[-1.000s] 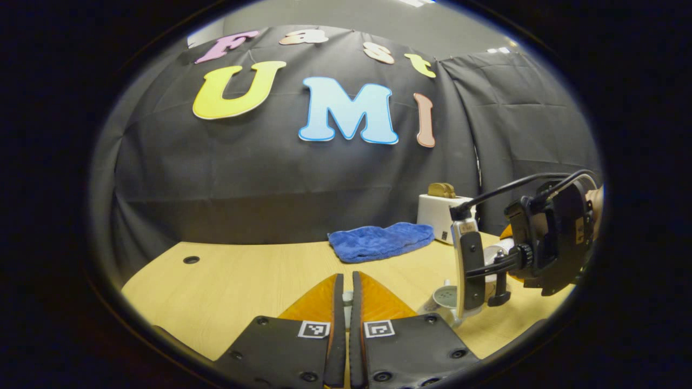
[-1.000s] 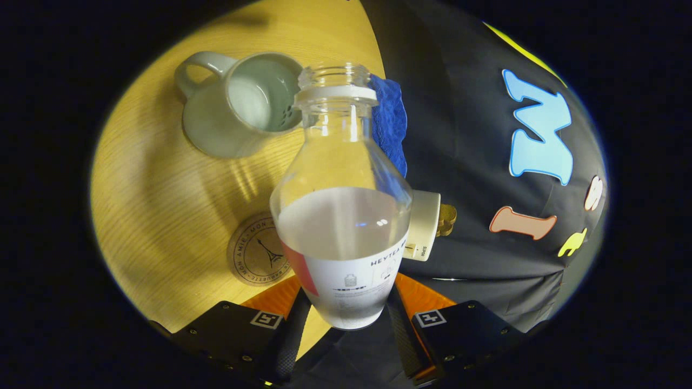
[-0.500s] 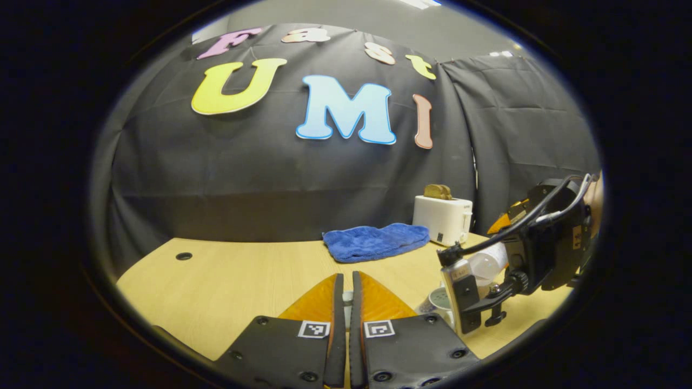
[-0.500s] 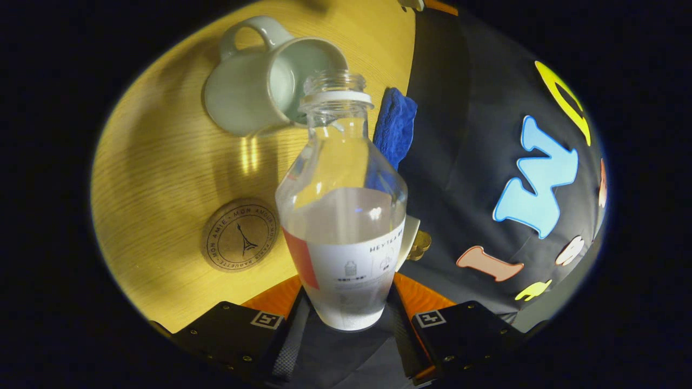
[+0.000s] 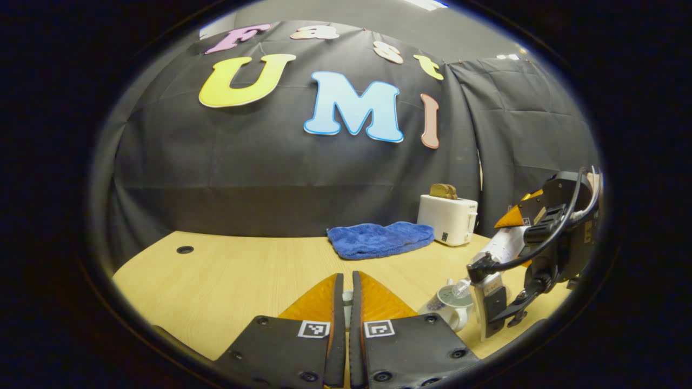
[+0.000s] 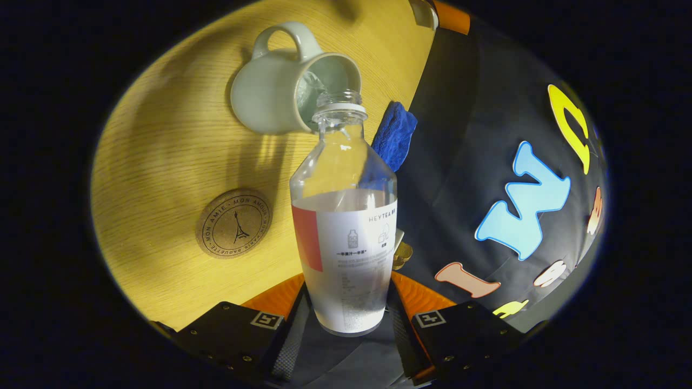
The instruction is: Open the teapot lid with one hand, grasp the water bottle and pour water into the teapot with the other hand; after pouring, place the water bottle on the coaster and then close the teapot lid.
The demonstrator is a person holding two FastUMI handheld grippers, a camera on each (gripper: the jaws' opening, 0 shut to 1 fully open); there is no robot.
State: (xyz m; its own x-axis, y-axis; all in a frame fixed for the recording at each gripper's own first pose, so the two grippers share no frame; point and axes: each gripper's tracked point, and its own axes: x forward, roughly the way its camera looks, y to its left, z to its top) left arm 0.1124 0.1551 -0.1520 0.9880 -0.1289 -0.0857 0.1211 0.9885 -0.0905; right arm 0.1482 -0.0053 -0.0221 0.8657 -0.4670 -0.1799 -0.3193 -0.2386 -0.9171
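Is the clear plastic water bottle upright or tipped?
Tipped: the clear plastic water bottle leans mouth-first over the open pale green teapot.

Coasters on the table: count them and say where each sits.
1. The round cork coaster lies flat on the wooden table, bare, apart from the teapot. Others may be hidden behind the water bottle.

I count one teapot [image 6: 270,100], one water bottle [image 6: 346,227], one coaster [image 6: 234,223], one blue cloth [image 5: 380,240], one toaster [image 5: 447,219] on my tabletop [image 5: 227,281], and two hand-held grippers: left hand-held gripper [image 5: 344,302], right hand-held gripper [image 6: 346,316].
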